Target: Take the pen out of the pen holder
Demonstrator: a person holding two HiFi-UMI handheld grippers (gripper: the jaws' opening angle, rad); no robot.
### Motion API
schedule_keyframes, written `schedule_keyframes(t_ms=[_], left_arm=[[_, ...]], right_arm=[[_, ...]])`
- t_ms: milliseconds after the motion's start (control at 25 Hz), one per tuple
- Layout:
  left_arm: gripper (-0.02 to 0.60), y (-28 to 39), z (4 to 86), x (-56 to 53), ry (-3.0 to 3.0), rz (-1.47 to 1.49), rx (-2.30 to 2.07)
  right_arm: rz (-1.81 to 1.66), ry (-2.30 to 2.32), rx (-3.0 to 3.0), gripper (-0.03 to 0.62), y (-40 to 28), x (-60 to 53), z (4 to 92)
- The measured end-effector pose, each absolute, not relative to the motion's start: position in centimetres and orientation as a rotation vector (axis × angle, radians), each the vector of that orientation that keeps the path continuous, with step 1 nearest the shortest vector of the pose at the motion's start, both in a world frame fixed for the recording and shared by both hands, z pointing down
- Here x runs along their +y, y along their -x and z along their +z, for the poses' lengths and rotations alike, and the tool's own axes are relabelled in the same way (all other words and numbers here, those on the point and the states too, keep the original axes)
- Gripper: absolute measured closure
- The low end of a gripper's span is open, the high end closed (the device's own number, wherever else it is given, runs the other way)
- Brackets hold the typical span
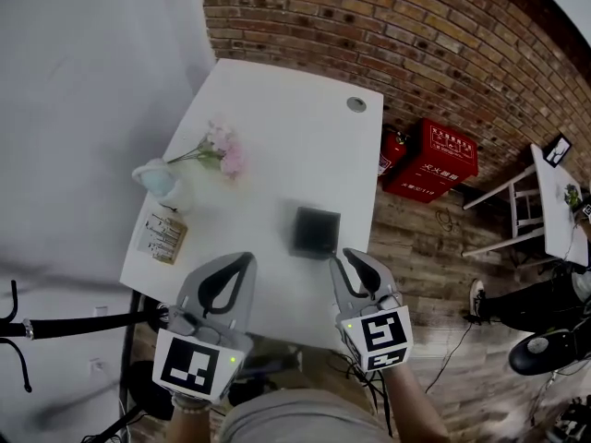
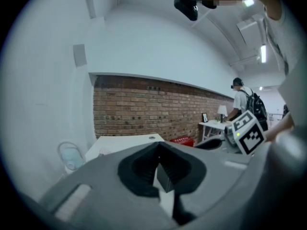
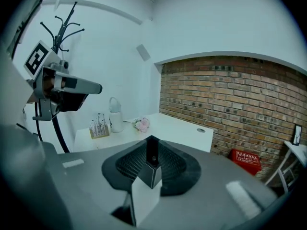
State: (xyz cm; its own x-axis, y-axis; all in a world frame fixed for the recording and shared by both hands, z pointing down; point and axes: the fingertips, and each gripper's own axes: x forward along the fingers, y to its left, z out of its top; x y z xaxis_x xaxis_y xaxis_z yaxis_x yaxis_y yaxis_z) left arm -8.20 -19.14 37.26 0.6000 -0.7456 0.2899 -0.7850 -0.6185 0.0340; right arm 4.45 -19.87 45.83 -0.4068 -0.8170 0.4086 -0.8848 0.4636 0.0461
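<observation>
The dark square pen holder (image 1: 317,232) stands on the white tabletop (image 1: 277,127) in the lower middle of the head view, just ahead of both grippers and roughly between them. The left gripper (image 1: 247,258), at lower left, has its jaws closed at the tips with nothing in them. The right gripper (image 1: 347,257), at lower right, is nearer the holder, and its jaws are likewise closed and empty. In each gripper view the holder only shows through the hollow behind the tips. In the right gripper view a slim dark pen (image 3: 153,151) seems to rise from the holder, though it is hard to separate from the dark pads around it. From above it cannot be made out against the holder's dark inside.

The step in hand looks like the approach, since nothing is gripped yet. To do it well, the right gripper would open its jaws before going down, line up over the pen's shaft, and close on the upper part clear of the rim. A straight upward pull seems best — a slanted one could tip or drag the holder, which looks light and stands free. The left gripper could steady the holder's side wall. The pale blue bottle (image 1: 157,178) and the pink flowers (image 1: 226,150), left of centre, stand well apart and should not interfere.
</observation>
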Motion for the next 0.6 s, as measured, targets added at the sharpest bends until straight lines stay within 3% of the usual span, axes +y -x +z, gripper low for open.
schedule_keyframes(t_ms=[600], left_arm=[[0.589,7.7,38.8,-20.4,-2.643,0.407,-1.274]], right_arm=[[0.298,-1.374,-2.309,0.533,-4.4,-21.1,49.8]])
